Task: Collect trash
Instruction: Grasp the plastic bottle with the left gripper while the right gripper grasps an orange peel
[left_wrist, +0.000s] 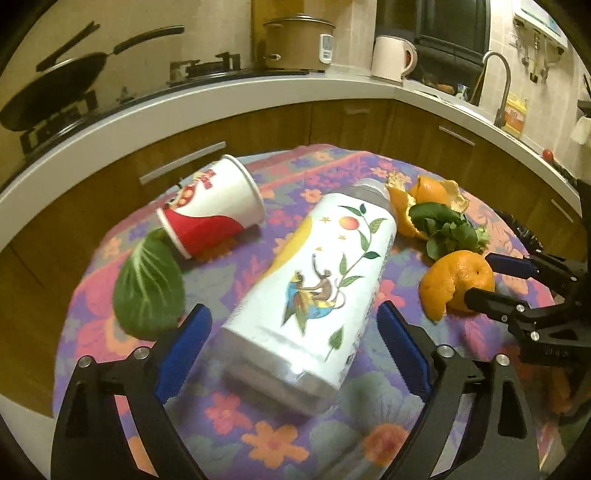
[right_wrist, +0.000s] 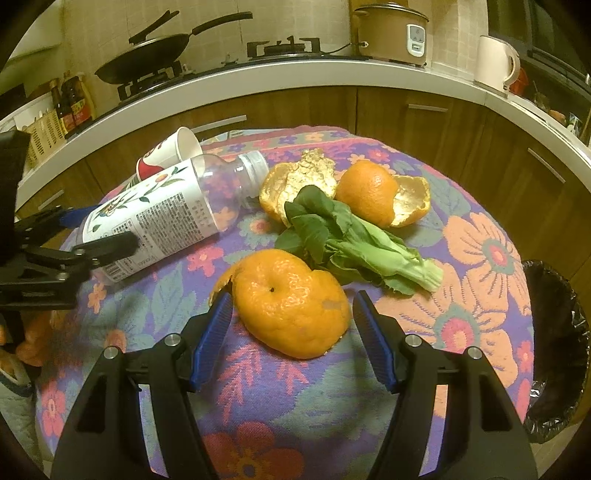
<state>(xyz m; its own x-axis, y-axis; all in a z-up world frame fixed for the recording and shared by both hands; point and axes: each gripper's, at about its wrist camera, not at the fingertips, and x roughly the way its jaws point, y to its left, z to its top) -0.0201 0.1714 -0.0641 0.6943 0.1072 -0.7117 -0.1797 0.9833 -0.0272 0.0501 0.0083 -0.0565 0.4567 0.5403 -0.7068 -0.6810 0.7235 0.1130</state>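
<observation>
Trash bin (right_wrist: 554, 350) cut off by right frame edge, only part of black liner rim shows. Paper cup (right_wrist: 170, 151) mostly hidden behind bottle (right_wrist: 162, 214). Bottle's small print unreadable. Left gripper (right_wrist: 99, 236) cut off at left edge, motion-blurred. Orange lump (right_wrist: 33, 339) at lower left blurred, unidentifiable.

Warm dim light, fisheye warp, dark corners

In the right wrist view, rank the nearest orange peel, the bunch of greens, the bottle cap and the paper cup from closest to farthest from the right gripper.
1. Orange peel, between the right gripper fingers.
2. Greens, just behind the peel.
3. Bottle cap, farther back, left of centre.
4. Paper cup, behind the bottle, at the table's far left edge.
</observation>
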